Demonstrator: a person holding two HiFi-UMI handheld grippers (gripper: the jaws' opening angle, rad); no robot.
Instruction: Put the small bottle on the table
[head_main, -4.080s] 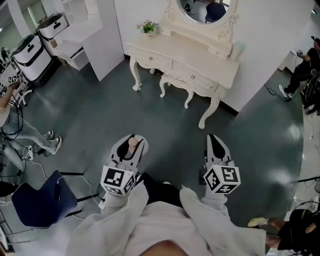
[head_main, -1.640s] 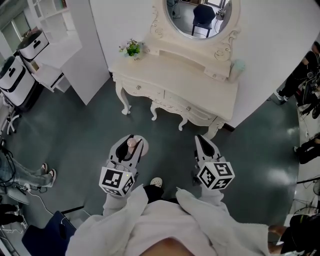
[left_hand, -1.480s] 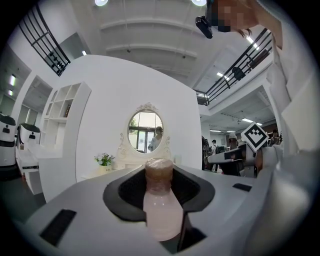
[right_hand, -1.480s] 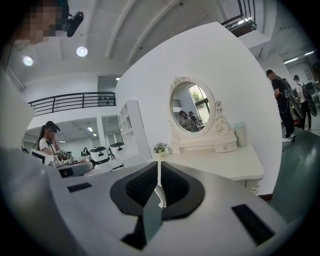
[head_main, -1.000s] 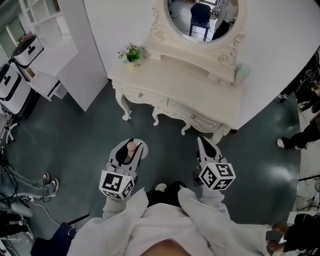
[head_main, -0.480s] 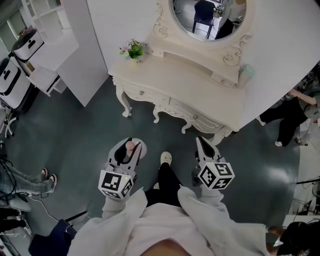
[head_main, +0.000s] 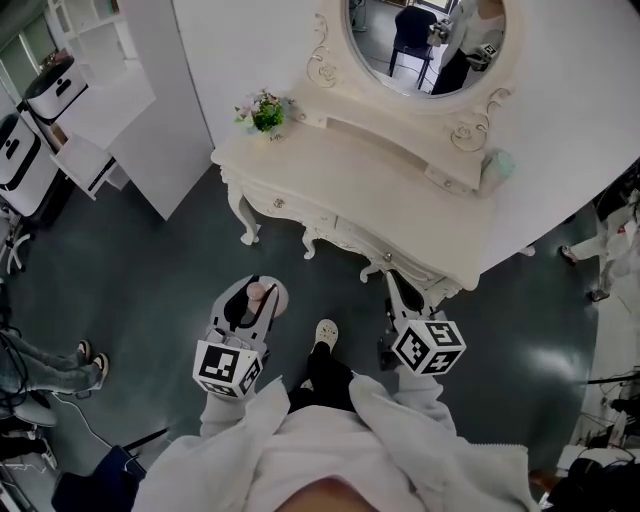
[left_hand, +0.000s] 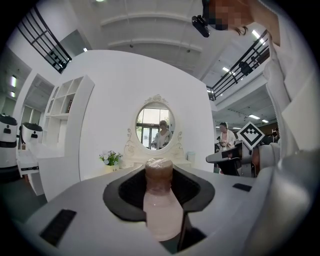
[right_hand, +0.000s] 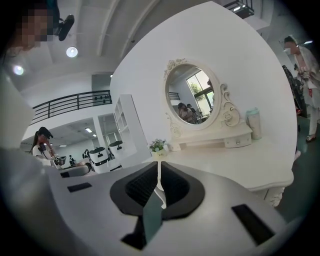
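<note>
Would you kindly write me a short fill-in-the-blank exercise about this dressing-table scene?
1. The small bottle is gripped by the ___ hand-held gripper.
2. The right hand-held gripper has its jaws ___, with nothing between them.
3. In the head view, the pale green container stands at the ___ end of the dressing table.

Missing words: left; shut; right.
</note>
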